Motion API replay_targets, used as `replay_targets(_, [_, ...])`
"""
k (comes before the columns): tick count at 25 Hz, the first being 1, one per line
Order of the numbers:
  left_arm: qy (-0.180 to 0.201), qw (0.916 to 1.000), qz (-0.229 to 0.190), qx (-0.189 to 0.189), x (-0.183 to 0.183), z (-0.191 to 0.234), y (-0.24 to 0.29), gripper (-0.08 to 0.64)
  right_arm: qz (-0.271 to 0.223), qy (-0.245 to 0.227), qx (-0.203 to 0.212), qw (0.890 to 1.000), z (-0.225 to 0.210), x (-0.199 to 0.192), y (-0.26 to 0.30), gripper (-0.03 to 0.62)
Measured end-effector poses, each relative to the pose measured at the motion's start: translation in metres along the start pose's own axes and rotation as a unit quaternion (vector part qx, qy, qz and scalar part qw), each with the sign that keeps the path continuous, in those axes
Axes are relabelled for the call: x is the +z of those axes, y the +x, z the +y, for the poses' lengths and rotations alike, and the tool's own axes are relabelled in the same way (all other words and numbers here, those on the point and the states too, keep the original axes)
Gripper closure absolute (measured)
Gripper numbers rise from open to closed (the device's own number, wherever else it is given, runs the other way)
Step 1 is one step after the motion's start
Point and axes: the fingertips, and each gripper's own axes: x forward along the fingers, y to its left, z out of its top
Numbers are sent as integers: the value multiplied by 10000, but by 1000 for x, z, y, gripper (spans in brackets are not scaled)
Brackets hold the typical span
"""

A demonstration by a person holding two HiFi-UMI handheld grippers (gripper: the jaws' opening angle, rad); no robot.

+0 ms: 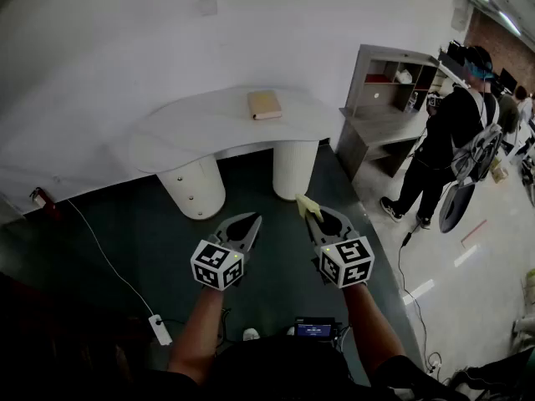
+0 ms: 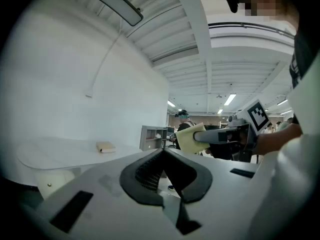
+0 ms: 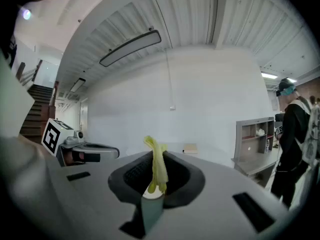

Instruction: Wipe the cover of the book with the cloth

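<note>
A tan book (image 1: 264, 104) lies flat on the white curved table (image 1: 192, 128) well ahead of me; it shows small in the left gripper view (image 2: 105, 147) and in the right gripper view (image 3: 190, 149). My right gripper (image 1: 310, 209) is shut on a yellow cloth (image 1: 306, 206), which sticks up between its jaws (image 3: 157, 169). The same cloth (image 2: 190, 139) appears from the side in the left gripper view. My left gripper (image 1: 254, 220) is shut with nothing in it. Both grippers hover over the dark floor, short of the table.
A grey shelved desk (image 1: 386, 98) stands right of the table. A person in black (image 1: 443, 144) stands beside it on the pale floor. A white power strip (image 1: 160, 330) and its cable lie on the dark floor at lower left.
</note>
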Motion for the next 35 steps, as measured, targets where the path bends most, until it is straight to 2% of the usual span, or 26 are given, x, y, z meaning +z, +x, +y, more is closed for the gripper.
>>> replay_targets(16, [40,9999,-3,128,1,1,8,551,-35,212,20,9998,-15,-2,0,505])
replay_targets(28, [76,9993,-34,377,5,-10,41,551,-131,200,212,9995,-56,1,-2,505])
replay_targets(35, [110,9981,-83,599,11,5,61,551,-218,96,278,9993,-79,8,15,505])
